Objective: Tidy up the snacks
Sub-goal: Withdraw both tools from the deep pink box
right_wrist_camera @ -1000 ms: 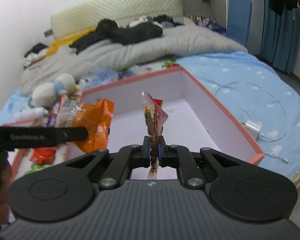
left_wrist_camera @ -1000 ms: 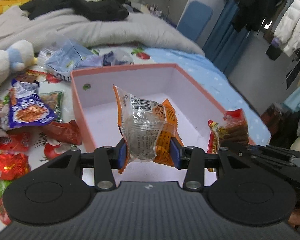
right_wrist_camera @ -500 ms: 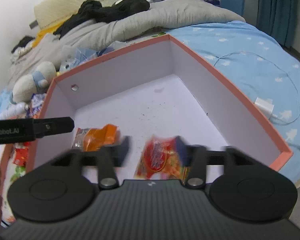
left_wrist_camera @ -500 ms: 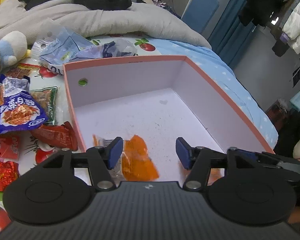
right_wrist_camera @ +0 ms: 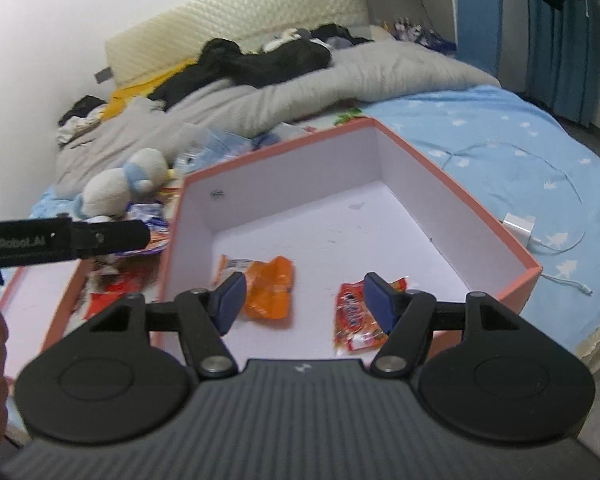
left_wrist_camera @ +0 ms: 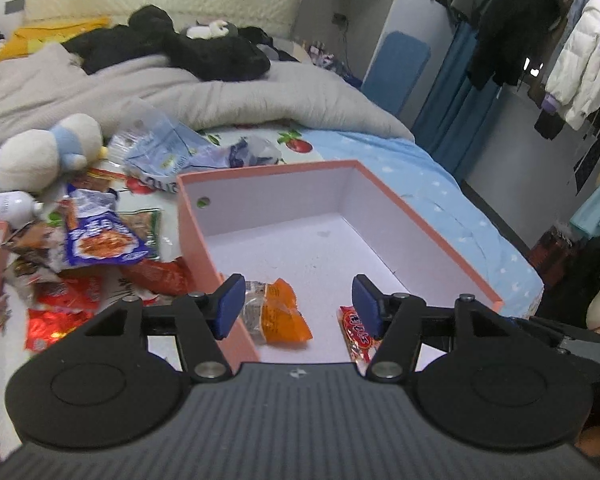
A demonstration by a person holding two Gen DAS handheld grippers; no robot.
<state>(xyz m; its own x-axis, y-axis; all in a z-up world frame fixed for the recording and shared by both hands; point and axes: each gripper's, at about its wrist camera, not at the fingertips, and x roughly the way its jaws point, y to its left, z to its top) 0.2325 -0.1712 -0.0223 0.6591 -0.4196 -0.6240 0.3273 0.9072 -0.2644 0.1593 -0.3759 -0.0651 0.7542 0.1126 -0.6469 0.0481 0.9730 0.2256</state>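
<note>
A: Where do the snacks sit?

B: Two lie on the floor of the pink box (left_wrist_camera: pixel 440 236), at its near end. The orange packet (left_wrist_camera: pixel 278 312) is on the left, close to the left wall; the red packet (left_wrist_camera: pixel 358 334) is to its right, apart from it. Both lie flat.

A: And the grippers?

B: The left gripper (left_wrist_camera: pixel 298 306) hangs above the near end of the box with its jaws spread and nothing between the blue pads (left_wrist_camera: pixel 230 306). The right gripper (right_wrist_camera: pixel 304 300) is the same: jaws apart, holding nothing, with the packets below it.

A: What lies outside the box?

B: A heap of loose snacks (left_wrist_camera: pixel 100 240) on the bed to the left of the box, with a blue-and-white packet on top. A plush toy (left_wrist_camera: pixel 46 152) rests farther back, and a white charger (right_wrist_camera: pixel 520 224) lies on the blue sheet to the right.
</note>
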